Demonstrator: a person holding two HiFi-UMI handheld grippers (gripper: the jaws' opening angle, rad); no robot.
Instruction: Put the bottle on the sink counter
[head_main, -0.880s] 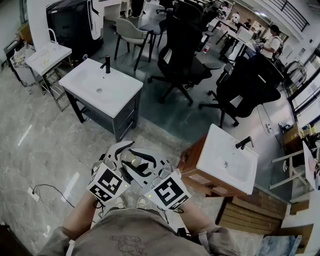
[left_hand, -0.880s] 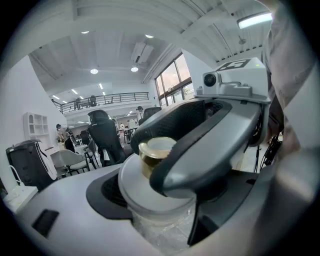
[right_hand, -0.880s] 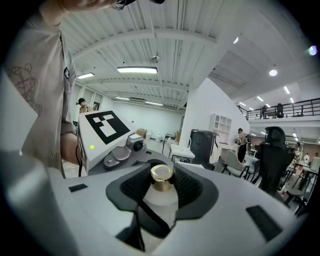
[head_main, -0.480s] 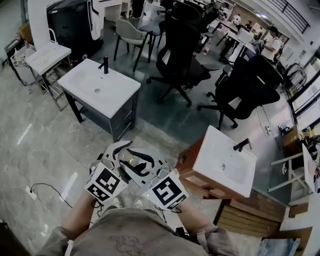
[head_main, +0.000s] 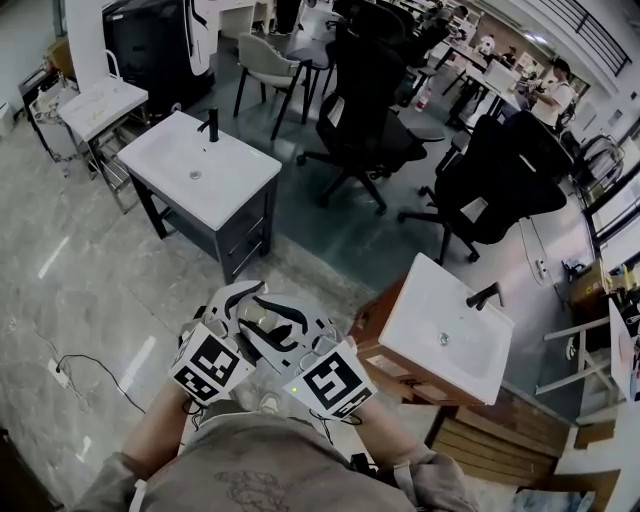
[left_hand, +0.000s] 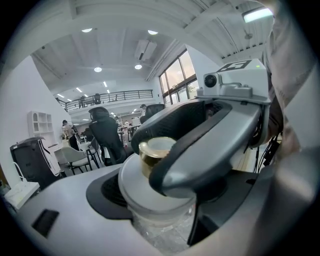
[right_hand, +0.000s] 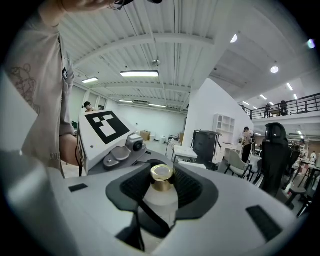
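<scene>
A clear bottle with a gold cap (left_hand: 150, 152) is held close in front of the person's chest, between both grippers. My left gripper (left_hand: 159, 212) has its jaws wide around the bottle's body, with the dark pads against it. My right gripper (right_hand: 160, 192) comes in from the side and closes on the neck just under the gold cap (right_hand: 161, 177); one of its grey fingers (left_hand: 205, 145) crosses the left gripper view. In the head view the left gripper (head_main: 238, 312) and right gripper (head_main: 275, 325) overlap, and only a pale bit of the bottle (head_main: 256, 320) shows.
A white sink counter (head_main: 175, 190) on a dark cabinet with a black tap (head_main: 212, 125) stands ahead on the left. A second white sink (head_main: 420, 345) on a wooden cabinet is at the right. Black office chairs (head_main: 370, 90) stand beyond them. A cable (head_main: 85, 362) lies on the floor.
Both grippers keep the same hold on the bottle. The head view has shifted slightly, so the sinks sit a little differently in the picture.
</scene>
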